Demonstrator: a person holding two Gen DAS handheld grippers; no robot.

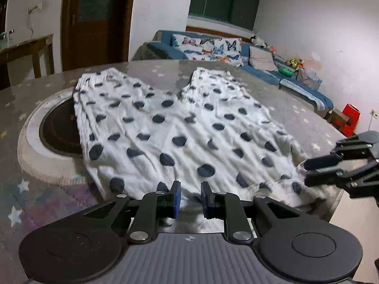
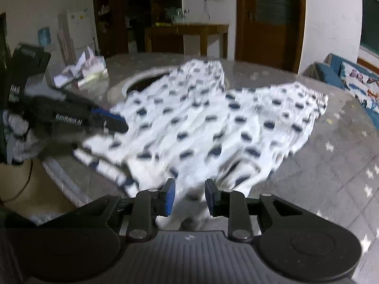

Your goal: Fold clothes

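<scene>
Spotted trousers (image 2: 213, 123) blurred, waistband seemingly hidden

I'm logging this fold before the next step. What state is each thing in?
Trousers: spread flat on the table, legs apart, not yet folded, wrinkled.
Left gripper: jaws slightly apart over the near hem, not pressing cloth.
Right gripper: jaws apart, cloth between them, not gripped.
Door: closed.
Table: covered with a star-print cloth.
</scene>
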